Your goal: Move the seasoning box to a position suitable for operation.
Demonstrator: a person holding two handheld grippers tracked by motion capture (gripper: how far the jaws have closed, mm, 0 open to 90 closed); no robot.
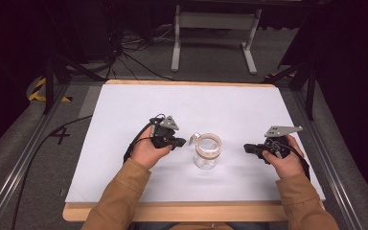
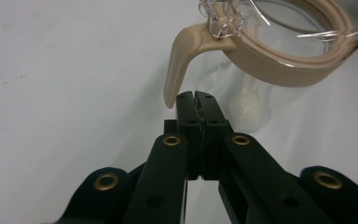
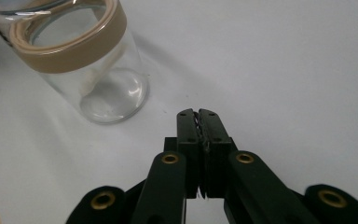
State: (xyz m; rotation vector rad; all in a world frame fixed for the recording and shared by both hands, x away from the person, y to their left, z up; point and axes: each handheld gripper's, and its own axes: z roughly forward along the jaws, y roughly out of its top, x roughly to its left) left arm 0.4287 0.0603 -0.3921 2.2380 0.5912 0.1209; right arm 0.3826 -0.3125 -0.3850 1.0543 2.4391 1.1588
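Observation:
A clear glass jar [image 1: 207, 152] with a tan band around its rim stands upright near the front middle of the white table top. A tan latch lever [image 2: 177, 60] hangs from the jar's rim [image 2: 279, 65] on its left side. My left gripper [image 1: 182, 142] is shut with nothing between its jaws, its tips [image 2: 197, 96] just beside and below the lever. To the right of the jar [image 3: 81, 60], my right gripper [image 1: 247, 148] is also shut and empty, its tips [image 3: 198, 113] pointing toward the jar with a gap between them and the glass.
The white sheet [image 1: 139, 105] covers a wooden board [image 1: 172, 212] whose front edge shows near the person's sleeves. A metal frame stand [image 1: 215, 33] and cables lie on the grey floor beyond the table's far edge.

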